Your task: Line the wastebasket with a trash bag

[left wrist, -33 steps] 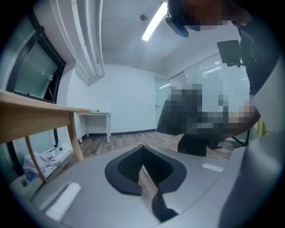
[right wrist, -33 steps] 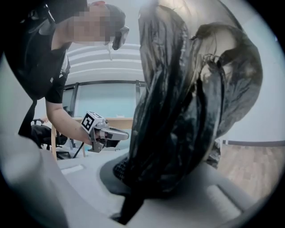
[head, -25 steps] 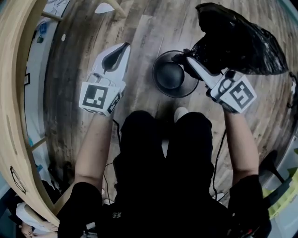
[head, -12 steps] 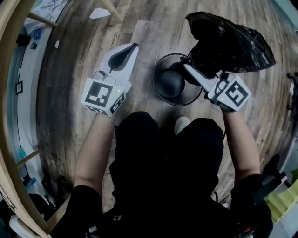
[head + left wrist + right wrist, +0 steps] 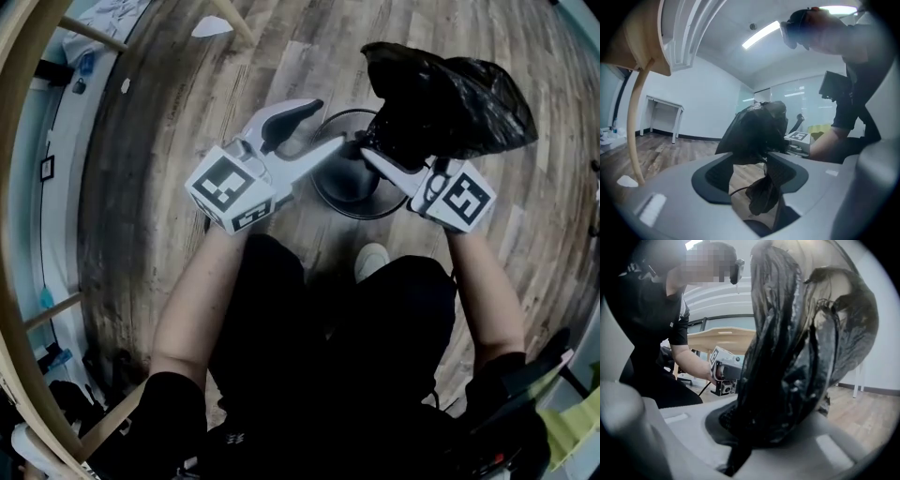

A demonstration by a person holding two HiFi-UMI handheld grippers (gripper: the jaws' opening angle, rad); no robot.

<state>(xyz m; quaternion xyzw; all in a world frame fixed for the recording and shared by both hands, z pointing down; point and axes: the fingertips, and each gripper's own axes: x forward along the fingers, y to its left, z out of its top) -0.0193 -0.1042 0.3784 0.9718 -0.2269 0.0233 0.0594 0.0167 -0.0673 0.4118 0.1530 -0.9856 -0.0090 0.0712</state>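
black film is bunched in the right gripper (image 5: pixel 367 155). its fingers are fully together on a twisted neck of the bag (image 5: pixel 441 94). most of the bag billows up and outward beyond the fingertips, and a thin tail runs down through the closed slot.

a second ago the left gripper (image 5: pixel 328 124) was shut and stood well to the side over bare floor (image 5: pixel 187 141). now it has swung across until its tips are just beside the right fingertips, and its jaws are opening. the right hand has also brought the bag lower, so both pairs of tips now hang over the basket (image 5: pixel 375 214), which sits below and just past them.

in the left gripper view, the pads stand partly apart. a loose flap of the bag (image 5: pixel 764 192) dangles in the gap, close to the pad nearer the right gripper, perhaps brushing it. neither pad presses on the flap, so the left gripper holds nothing yet. the main mass of the bag sits just ahead of those tips.

i read this as the left gripper coming in for a second hold, so that the two can pull the bag's mouth apart. the bag is still a closed wad held by one gripper, and the basket is unlined, with its dark inside showing. the lining proper has not begun. the flap is thin and slack, so it could slip out if the pads close on too little of it.
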